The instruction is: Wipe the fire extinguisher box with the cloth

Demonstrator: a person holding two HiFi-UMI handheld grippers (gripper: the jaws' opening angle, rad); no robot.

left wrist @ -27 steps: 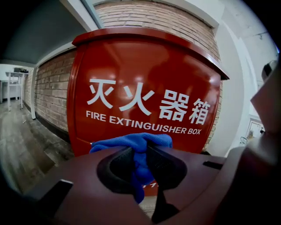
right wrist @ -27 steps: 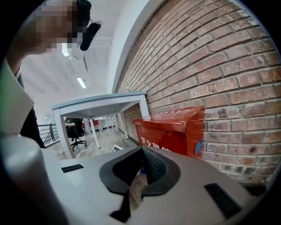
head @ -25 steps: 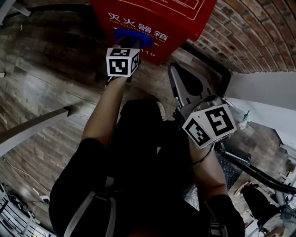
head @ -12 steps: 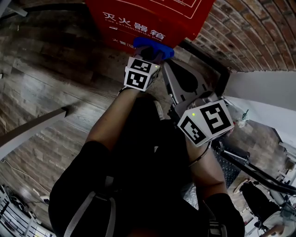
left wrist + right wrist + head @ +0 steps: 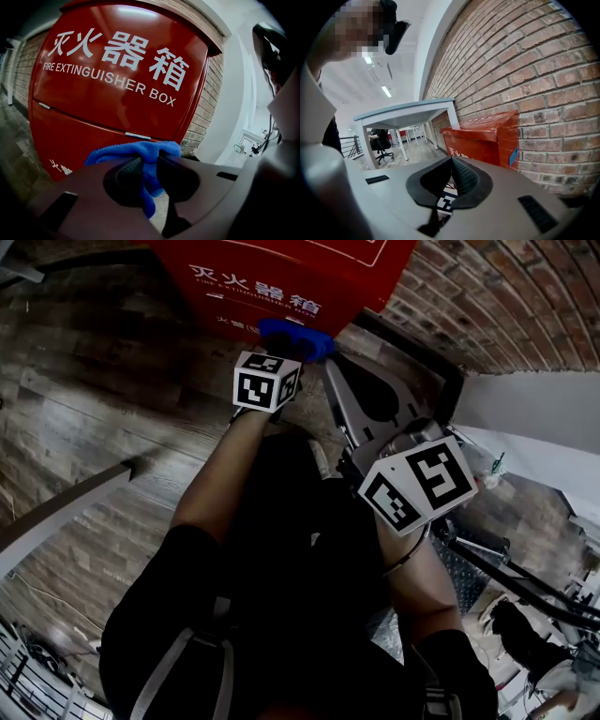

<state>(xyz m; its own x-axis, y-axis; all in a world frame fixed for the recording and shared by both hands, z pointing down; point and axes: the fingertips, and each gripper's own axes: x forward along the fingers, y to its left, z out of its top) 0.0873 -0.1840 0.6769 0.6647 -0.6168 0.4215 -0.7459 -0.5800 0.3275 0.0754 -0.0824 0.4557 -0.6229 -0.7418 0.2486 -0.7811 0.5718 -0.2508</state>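
The red fire extinguisher box [image 5: 281, 273] stands against the brick wall, with white print across its front [image 5: 117, 89]. A blue cloth [image 5: 140, 151] is bunched between the jaws of my left gripper [image 5: 149, 169], which is shut on it. In the head view the cloth [image 5: 302, 337] lies against the lower right part of the box front, just beyond the left gripper [image 5: 286, 351]. My right gripper [image 5: 451, 163] is held back near my body, jaws closed on nothing. From it the box [image 5: 485, 136] shows to the side.
A brick wall [image 5: 534, 70] runs behind and to the right of the box. A dark grey metal frame [image 5: 375, 404] lies on the wood-plank floor [image 5: 84, 409] right of the box. A white table [image 5: 405, 112] stands farther off, with an office chair beyond.
The left gripper carried the cloth rightward along the lower front of the box, then came back slightly left. The right gripper has hardly moved.
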